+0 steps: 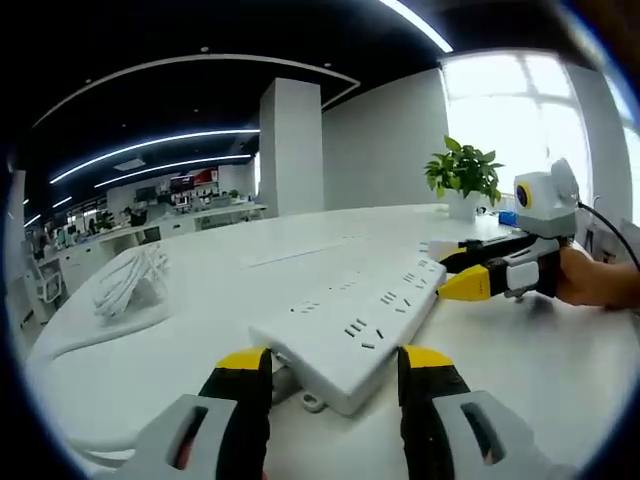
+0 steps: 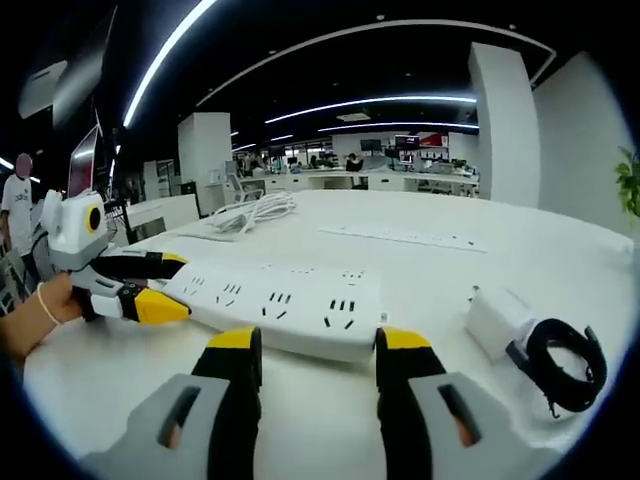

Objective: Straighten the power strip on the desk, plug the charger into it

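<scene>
A long white power strip [image 1: 360, 325] lies on the white desk [image 1: 560, 370]. My left gripper [image 1: 335, 358] is shut on the strip's near end, one yellow-tipped jaw on each side. At the far end, held by a hand, my right gripper [image 1: 455, 268] is shut on the strip. In the right gripper view the power strip [image 2: 290, 300] runs sideways, with the right gripper [image 2: 318, 340] gripping one end and the left gripper [image 2: 165, 283] the other. A white charger [image 2: 497, 320] with a coiled black cable [image 2: 560, 365] lies on the desk to the right.
A bundle of white cable [image 1: 130, 280] lies on the desk at the left, and the white cable bundle [image 2: 250, 212] sits beyond the strip. A potted plant [image 1: 462, 175] stands at the far desk edge. A second flat white strip [image 2: 400, 236] lies farther back.
</scene>
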Action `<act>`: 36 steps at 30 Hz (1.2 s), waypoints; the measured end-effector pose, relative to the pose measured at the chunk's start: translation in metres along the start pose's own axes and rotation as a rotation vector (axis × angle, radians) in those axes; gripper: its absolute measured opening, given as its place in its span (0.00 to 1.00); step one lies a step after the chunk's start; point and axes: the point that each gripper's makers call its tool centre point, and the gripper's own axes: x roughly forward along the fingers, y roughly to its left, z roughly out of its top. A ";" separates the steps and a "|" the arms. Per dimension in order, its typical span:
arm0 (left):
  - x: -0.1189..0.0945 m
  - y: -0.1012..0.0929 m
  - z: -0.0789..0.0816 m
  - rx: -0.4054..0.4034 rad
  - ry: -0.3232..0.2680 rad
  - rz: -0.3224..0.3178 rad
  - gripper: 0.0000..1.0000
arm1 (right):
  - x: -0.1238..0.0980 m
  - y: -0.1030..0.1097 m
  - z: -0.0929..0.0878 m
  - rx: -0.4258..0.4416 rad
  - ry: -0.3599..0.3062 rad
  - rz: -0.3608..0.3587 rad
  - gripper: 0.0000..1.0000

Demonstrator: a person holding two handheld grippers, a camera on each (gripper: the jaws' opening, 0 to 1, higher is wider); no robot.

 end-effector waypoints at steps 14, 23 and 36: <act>0.007 0.000 0.002 0.023 0.001 -0.057 0.50 | -0.003 -0.003 -0.001 -0.006 -0.002 -0.028 0.45; 0.009 0.000 0.002 0.028 -0.002 -0.056 0.51 | -0.005 -0.009 -0.004 -0.061 0.004 -0.062 0.38; -0.007 0.017 0.003 0.055 -0.003 0.085 0.65 | -0.003 -0.007 0.005 -0.111 -0.033 0.002 0.47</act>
